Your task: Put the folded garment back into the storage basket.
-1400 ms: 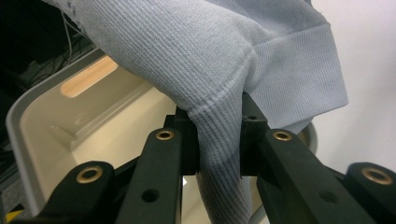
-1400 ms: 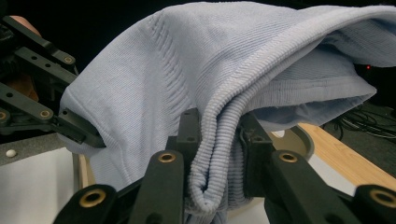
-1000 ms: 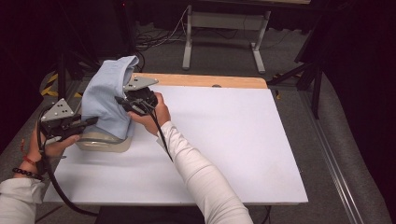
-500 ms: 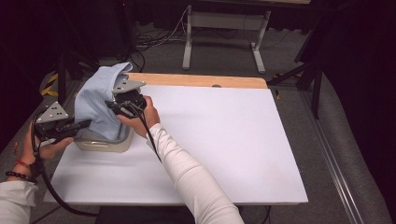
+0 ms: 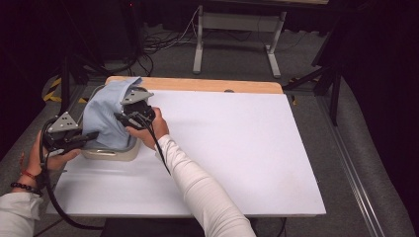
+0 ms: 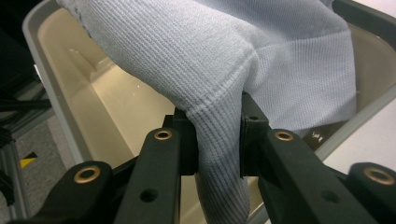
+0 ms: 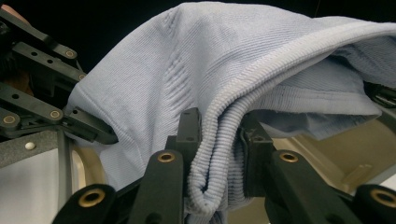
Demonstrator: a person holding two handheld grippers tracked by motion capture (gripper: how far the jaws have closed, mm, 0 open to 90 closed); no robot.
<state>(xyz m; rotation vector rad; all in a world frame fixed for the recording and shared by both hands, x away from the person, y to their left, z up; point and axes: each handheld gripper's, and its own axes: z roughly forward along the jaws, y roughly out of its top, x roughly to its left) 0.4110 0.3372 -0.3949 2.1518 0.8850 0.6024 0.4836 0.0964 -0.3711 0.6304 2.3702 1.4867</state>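
Table [image 5: 237, 148]: flat white top, with a strip of bare wood [image 5: 197, 85] running along its far edge. One item rests directly on it: a shallow beige-grey tub [image 5: 114, 154], seated at the near left part of the white surface, close to the left edge. Table stands on grey carpeted floor [image 5: 346, 163].

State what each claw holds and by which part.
Left claw pinches a plain fold of the light blue knit garment; right claw pinches its ribbed edge.
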